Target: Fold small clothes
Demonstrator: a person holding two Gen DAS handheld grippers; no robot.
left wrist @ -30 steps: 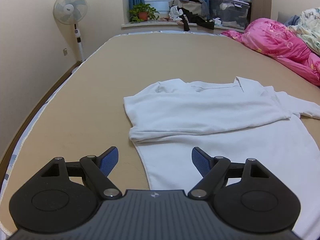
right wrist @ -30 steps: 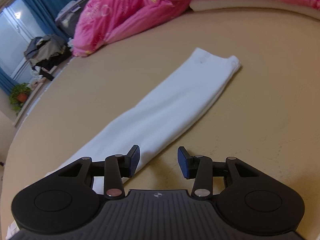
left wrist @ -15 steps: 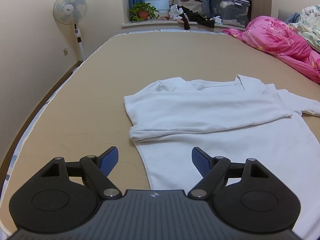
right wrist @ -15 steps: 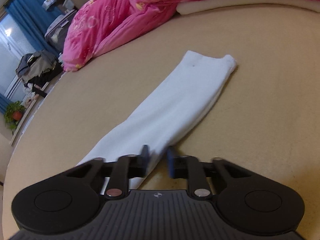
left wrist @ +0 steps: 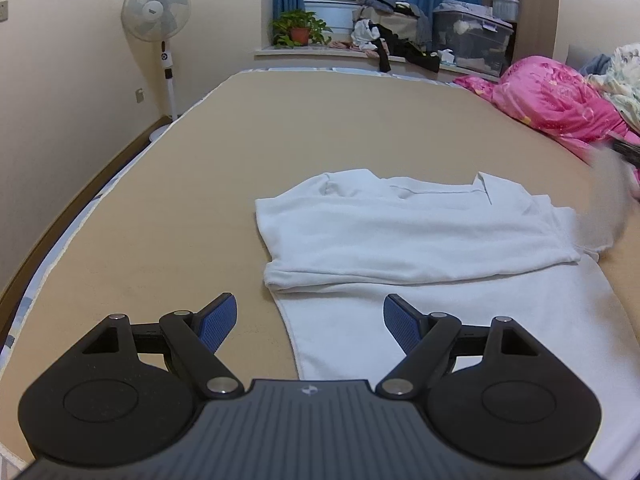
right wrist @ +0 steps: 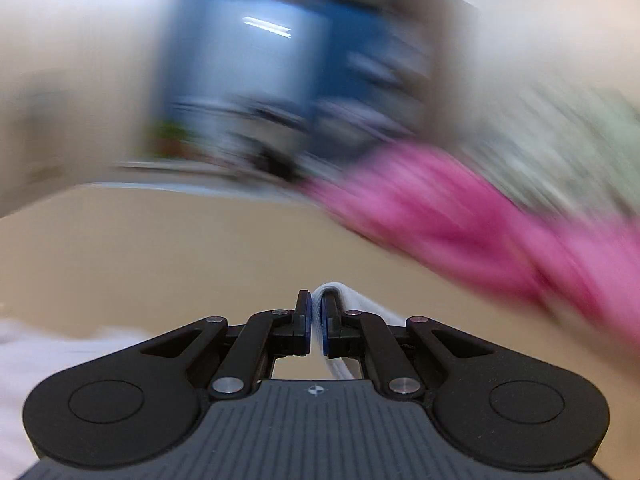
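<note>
White sleeve [right wrist: 352, 304] clamped in right tongs [right wrist: 316, 320] (raised); left tongs [left wrist: 308, 320] apart, tilted downward.

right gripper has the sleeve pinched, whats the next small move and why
Probably carry the sleeve across onto the shirt body. The right gripper has just closed on it, one side is already folded in, and the left gripper waits open.

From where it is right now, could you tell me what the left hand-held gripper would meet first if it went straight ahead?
Probably the white shirt: the left hand-held gripper stands open just above the shirt's near hem, angled down toward the bed. Depth is unclear.
</note>
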